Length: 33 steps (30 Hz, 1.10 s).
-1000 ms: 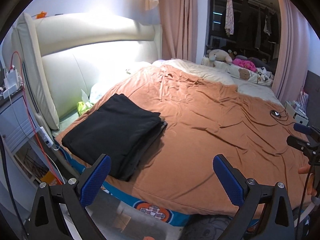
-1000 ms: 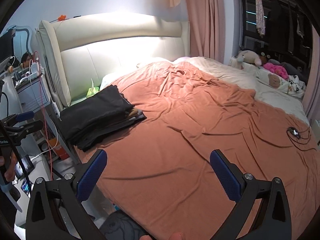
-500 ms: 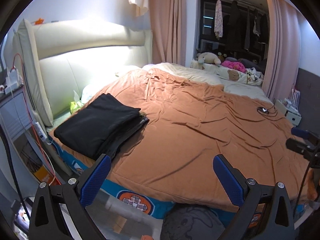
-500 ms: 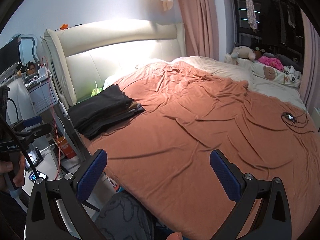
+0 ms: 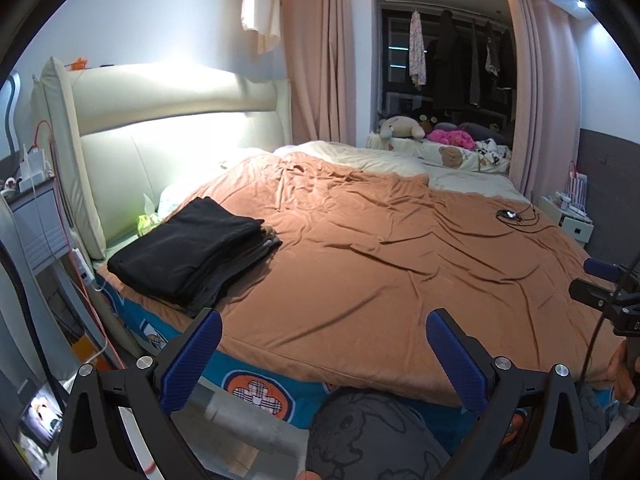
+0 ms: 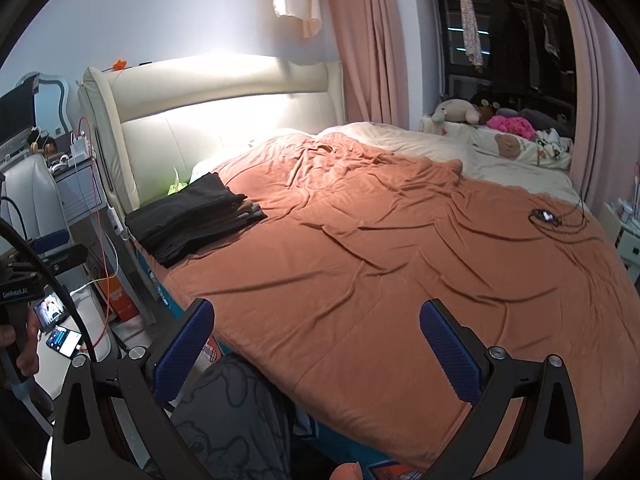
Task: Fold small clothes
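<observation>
Folded black clothes [image 5: 188, 248] stacked at left of frame on the orange blanket [image 5: 380, 264]; left gripper [image 5: 320, 354] and right gripper [image 6: 316, 344] spread wide, empty.

Folded clothes stack [image 5: 192, 250] lies on blanket [image 5: 400, 264] at bed's left edge, before headboard [image 5: 180, 120]; cabled device [image 5: 508, 214], possibly earphones, far right.

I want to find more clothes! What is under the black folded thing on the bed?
Under the black folded garment lie more folded dark clothes, stacked on the orange blanket. Only their edges show.
</observation>
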{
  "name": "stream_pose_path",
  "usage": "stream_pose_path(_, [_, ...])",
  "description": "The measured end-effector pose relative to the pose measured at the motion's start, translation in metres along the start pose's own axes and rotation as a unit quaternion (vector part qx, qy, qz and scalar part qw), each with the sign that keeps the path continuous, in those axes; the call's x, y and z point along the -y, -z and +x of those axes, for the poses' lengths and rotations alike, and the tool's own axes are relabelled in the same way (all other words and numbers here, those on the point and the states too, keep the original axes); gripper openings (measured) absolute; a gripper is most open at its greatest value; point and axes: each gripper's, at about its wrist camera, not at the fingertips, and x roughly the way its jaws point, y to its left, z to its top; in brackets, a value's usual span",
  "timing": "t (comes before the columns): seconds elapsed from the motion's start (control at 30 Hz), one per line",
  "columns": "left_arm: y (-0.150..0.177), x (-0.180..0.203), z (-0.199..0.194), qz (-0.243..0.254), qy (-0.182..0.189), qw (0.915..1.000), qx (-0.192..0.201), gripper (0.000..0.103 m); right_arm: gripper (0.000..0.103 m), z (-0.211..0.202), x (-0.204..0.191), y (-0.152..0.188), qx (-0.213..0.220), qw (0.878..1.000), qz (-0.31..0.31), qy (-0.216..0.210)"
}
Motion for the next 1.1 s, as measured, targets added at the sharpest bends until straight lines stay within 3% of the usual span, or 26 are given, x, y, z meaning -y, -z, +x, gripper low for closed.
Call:
stream_pose_path(0.37, [0.027,0.015,-0.020,0.011,-0.013,0.9998,0.008,0.103,0.103,-0.021,-0.003,0.017,0.004,1.000,0.013,-0.004])
stream_pose_path(1.1, [0.034,0.014,-0.041,-0.006,-0.001,0.9997,0.023,0.103,0.103,-0.042,-0.006,0.042,0.015,0.999,0.040,0.003])
